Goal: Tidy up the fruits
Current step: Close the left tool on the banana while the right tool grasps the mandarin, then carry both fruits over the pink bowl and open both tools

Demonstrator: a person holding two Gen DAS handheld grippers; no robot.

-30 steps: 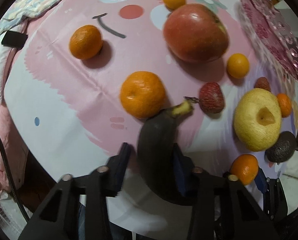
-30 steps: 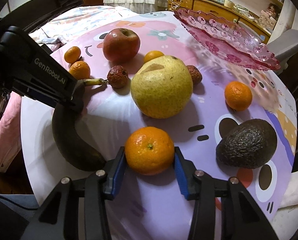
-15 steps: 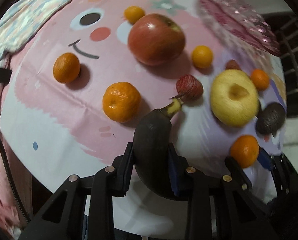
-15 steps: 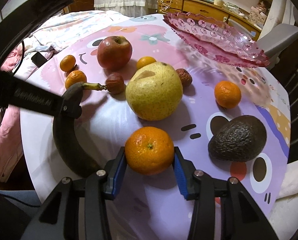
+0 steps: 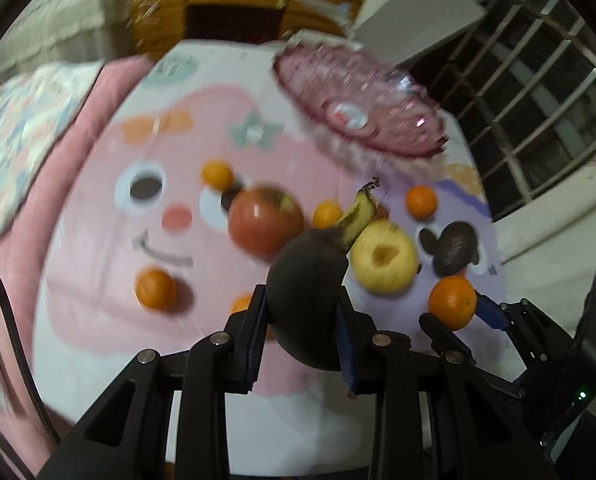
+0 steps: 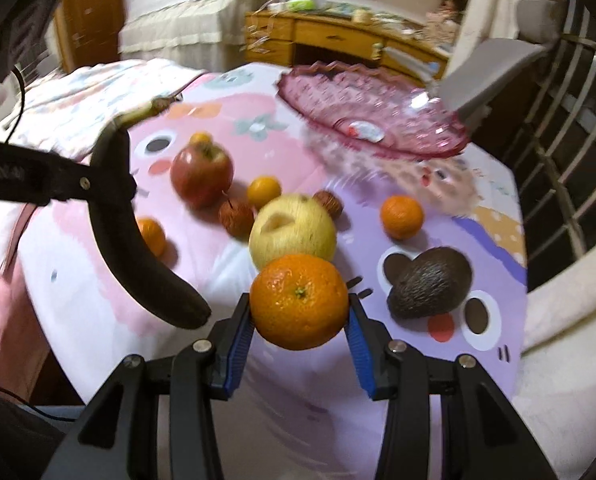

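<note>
My left gripper is shut on a blackened banana and holds it in the air above the table; it also shows in the right wrist view. My right gripper is shut on an orange, lifted off the cloth; the orange also shows in the left wrist view. A pink glass dish stands at the far side, also in the left wrist view. A red apple, a yellow pear and a dark avocado lie on the cloth.
Small oranges and two reddish small fruits lie scattered on the pink and purple cartoon cloth. A barred window is at the right. A wooden dresser and a bed stand behind.
Both grippers have risen and tilted up with their fruit. The banana and the orange have left the cloth. The dish and the room behind have come into view.
</note>
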